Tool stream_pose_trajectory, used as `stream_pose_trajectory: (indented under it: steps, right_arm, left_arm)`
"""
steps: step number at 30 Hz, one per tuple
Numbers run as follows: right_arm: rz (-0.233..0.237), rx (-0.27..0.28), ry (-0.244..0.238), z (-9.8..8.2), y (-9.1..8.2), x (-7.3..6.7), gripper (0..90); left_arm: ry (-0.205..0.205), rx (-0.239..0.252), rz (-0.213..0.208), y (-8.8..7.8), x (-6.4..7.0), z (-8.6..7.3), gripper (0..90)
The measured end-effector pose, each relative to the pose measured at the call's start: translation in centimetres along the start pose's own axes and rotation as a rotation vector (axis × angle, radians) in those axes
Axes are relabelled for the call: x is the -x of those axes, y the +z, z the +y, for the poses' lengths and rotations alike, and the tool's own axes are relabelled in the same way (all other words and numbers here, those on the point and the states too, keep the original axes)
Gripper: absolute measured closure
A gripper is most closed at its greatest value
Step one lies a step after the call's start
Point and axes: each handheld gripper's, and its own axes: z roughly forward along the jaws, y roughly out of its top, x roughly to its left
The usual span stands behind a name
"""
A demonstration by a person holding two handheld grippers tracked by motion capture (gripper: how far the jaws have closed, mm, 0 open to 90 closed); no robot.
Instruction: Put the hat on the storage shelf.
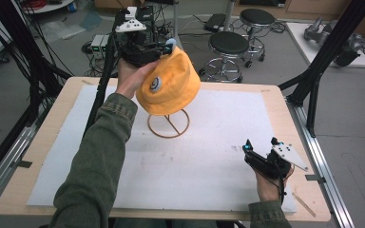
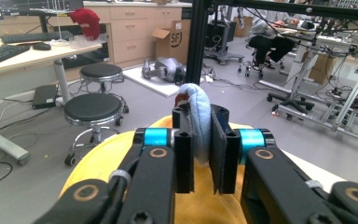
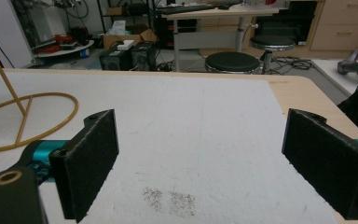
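An orange hat (image 1: 173, 85) with a light-blue trim and a round badge hangs tilted above a gold wire stand (image 1: 168, 124) at the middle back of the table. My left gripper (image 1: 168, 46) is above the hat's top edge. In the left gripper view its jaws (image 2: 201, 112) are shut on the light-blue trim (image 2: 198, 95), with orange fabric (image 2: 102, 158) below. My right gripper (image 1: 261, 144) rests low at the table's right front, wide open with nothing between its pads (image 3: 200, 140). The stand's upright wire (image 3: 9, 84) rises at the left of the right gripper view.
A white mat (image 1: 209, 156) covers most of the wooden table (image 1: 275, 99). Black stools (image 1: 229, 43) and cables lie on the floor beyond the far edge. Black frame posts (image 1: 313, 80) stand at the table's right and left sides.
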Motion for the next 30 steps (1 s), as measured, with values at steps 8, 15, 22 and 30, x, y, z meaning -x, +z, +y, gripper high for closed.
stream_pose_trajectory:
  steps: [8, 15, 22, 30]
  right_arm:
    - [0.002, 0.001, 0.004, 0.0, 0.0, -0.1, 9.7]
    - [-0.002, -0.002, 0.008, 0.0, 0.0, -0.1, 9.7]
    - [-0.007, -0.001, 0.011, -0.1, 0.0, 0.0, 9.6]
    - [-0.007, 0.007, 0.015, -0.1, 0.1, 0.0, 9.6]
  left_arm:
    - [-0.006, 0.041, 0.006, -0.9, 0.0, -0.5, 45.8]
    - [0.007, 0.069, 0.027, -2.3, 0.5, -0.6, 30.4]
    - [0.019, 0.109, 0.061, -5.0, 0.6, -0.8, 25.2]
    - [0.032, 0.127, 0.096, -8.4, 0.9, -2.0, 22.1]
